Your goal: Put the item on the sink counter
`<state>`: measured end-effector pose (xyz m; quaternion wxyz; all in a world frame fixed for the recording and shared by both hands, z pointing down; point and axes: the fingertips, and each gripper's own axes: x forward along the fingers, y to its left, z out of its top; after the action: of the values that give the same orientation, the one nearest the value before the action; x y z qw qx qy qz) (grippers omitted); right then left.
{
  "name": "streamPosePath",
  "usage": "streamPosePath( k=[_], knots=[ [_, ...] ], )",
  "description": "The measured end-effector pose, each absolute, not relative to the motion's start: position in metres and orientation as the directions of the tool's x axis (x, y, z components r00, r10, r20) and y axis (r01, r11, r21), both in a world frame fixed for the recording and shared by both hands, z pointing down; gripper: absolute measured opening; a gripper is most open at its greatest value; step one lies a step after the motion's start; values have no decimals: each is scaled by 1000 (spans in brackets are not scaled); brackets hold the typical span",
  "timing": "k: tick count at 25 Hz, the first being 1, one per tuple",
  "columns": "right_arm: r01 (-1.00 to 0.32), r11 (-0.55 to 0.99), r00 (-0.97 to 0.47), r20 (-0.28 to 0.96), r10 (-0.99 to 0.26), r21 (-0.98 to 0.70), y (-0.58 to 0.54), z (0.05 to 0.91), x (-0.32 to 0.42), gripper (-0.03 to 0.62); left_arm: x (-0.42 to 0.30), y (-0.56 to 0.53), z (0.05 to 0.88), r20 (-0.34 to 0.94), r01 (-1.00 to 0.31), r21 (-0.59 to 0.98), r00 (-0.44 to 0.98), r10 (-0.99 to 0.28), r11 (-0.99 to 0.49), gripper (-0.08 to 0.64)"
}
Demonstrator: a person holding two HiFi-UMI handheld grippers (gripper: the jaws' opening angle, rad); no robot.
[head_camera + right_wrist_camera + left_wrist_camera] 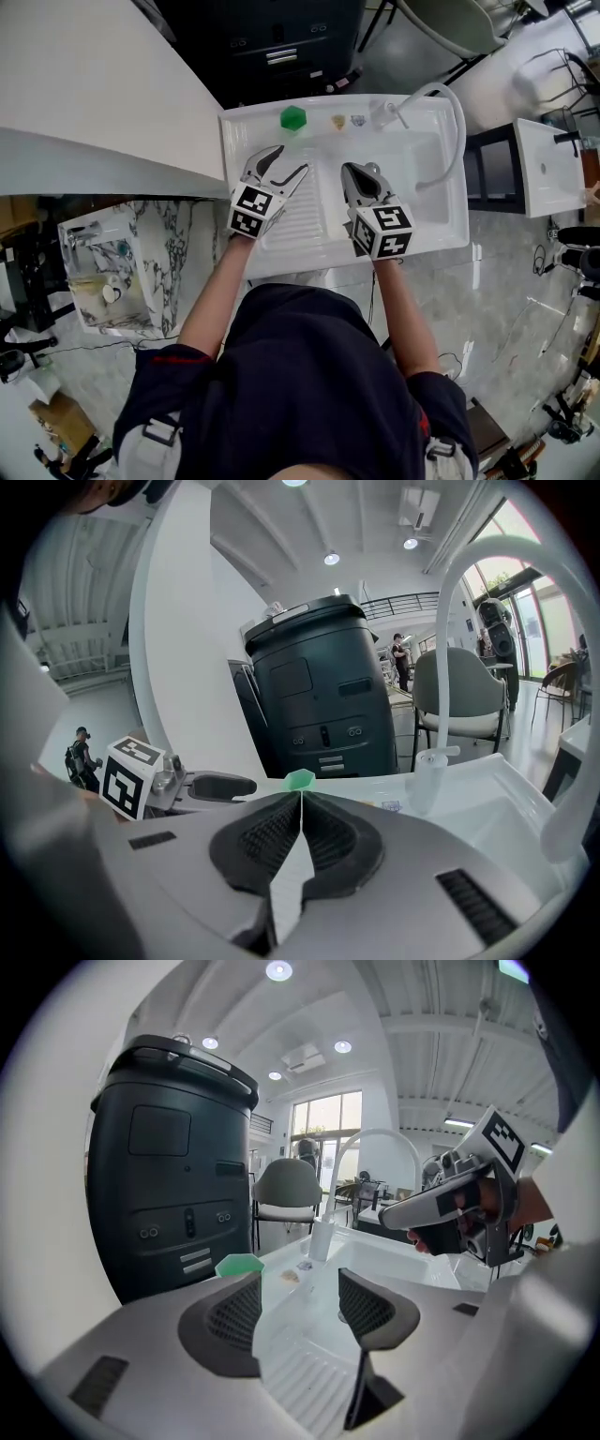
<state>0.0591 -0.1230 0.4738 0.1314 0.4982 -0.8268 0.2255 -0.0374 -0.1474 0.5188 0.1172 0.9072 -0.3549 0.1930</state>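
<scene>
My left gripper (291, 160) is partly open and empty; my right gripper (360, 172) is closed on nothing. The green block (293, 117) sits at the desk's (246, 131) back edge. If I swing forward carelessly, I could knock it off.

Glossy white sink (427, 246), seemingly plastic green item (293, 117)
</scene>
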Motion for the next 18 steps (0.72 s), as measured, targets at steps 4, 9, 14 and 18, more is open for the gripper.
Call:
streamPosePath(
  k=[4,9,14,18],
  knots=[
    [-882,404,-470,425,-774,-240,-114,466,62,35,-31,-137,499,400,-690,70,681,-613,-721,223],
    [-878,413,-478,399,-782,-243,-102,458,61,35,-28,-127,482,370,-707,73,674,-639,-704,163],
    [-875,424,-483,382,-788,-232,-90,448,66,35,-26,-112,463,334,-725,64,664,-669,-686,99],
    [-877,427,-481,370,-795,-223,-80,441,73,35,-18,-96,448,316,-713,61,677,-665,-698,52]
  ],
)
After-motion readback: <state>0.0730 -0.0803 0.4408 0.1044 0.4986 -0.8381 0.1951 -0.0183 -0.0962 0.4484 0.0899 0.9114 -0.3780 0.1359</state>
